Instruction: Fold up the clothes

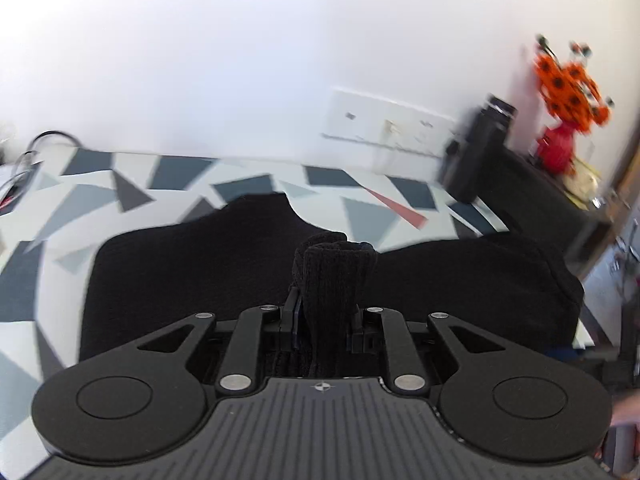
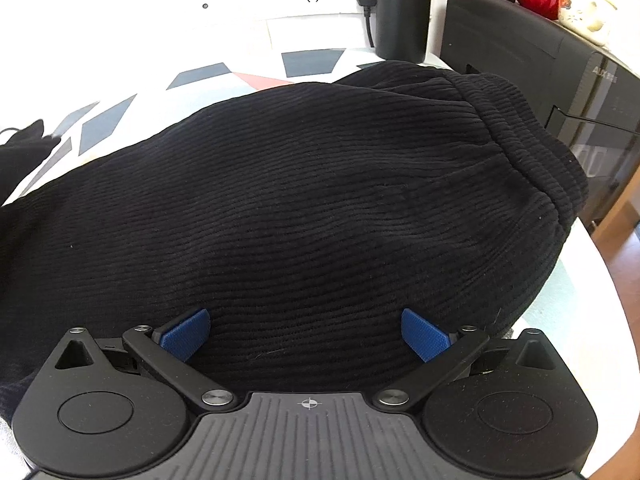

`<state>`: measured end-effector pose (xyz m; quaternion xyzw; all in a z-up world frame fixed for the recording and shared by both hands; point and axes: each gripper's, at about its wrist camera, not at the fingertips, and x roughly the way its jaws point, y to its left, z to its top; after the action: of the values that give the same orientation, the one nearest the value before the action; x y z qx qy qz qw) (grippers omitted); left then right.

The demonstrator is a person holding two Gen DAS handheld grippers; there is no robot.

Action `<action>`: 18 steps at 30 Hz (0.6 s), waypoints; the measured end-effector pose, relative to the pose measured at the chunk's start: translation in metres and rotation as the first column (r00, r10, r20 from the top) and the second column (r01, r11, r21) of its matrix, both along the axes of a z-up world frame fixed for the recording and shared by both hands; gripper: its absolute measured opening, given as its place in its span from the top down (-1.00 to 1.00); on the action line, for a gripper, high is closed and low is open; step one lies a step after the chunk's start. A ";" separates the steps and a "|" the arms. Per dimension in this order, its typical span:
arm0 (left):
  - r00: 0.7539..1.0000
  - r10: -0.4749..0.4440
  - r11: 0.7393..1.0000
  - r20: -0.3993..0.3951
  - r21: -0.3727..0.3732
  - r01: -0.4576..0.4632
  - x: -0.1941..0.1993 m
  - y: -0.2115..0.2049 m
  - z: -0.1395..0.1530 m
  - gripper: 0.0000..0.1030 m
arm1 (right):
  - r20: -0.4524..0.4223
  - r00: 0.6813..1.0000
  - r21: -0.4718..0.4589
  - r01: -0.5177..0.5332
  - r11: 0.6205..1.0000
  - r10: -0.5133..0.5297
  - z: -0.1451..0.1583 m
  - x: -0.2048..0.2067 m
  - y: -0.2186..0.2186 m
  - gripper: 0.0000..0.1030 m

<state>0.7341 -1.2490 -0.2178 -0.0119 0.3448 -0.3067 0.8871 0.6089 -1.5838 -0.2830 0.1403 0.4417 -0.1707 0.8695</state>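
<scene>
A black ribbed knit garment (image 2: 320,184) lies spread over the patterned tablecloth (image 2: 312,62), its thick ribbed hem (image 2: 532,148) bunched at the right. In the left wrist view my left gripper (image 1: 324,312) is shut on a gathered fold of the garment (image 1: 332,272), which sticks up between the fingers; the garment's body (image 1: 180,280) lies flat beyond it. My right gripper (image 2: 306,332) hangs just over the garment's near part, open, its blue pads (image 2: 186,334) wide apart and pressing on nothing.
A black appliance (image 2: 520,52) stands at the table's right, with a red vase (image 1: 560,144) of orange flowers on it. A black cylinder (image 2: 404,8) and a plugged cable (image 2: 366,4) are at the back wall by the sockets (image 1: 384,120). The table's rounded edge (image 2: 592,280) runs at right.
</scene>
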 end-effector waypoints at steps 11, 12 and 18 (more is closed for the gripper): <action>0.958 -0.267 0.957 -0.104 0.092 0.277 -0.024 -0.070 -0.063 -0.43 | -0.010 1.000 -0.017 -0.009 1.000 0.009 -0.002 0.000 0.002 -0.99; 0.943 -0.306 0.944 -0.132 0.084 0.318 -0.024 -0.071 -0.061 -0.65 | -0.012 1.000 -0.016 -0.006 1.000 0.006 -0.002 0.000 0.003 -0.99; 0.934 -0.349 0.937 -0.082 0.009 0.350 -0.022 -0.032 -0.022 -0.66 | -0.019 1.000 -0.005 0.018 1.000 -0.018 0.000 0.000 0.004 -0.99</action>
<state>0.7120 -1.2812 -0.2400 0.0478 0.3800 -0.4547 0.8041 0.6089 -1.5796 -0.2831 0.1404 0.4484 -0.1809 0.8640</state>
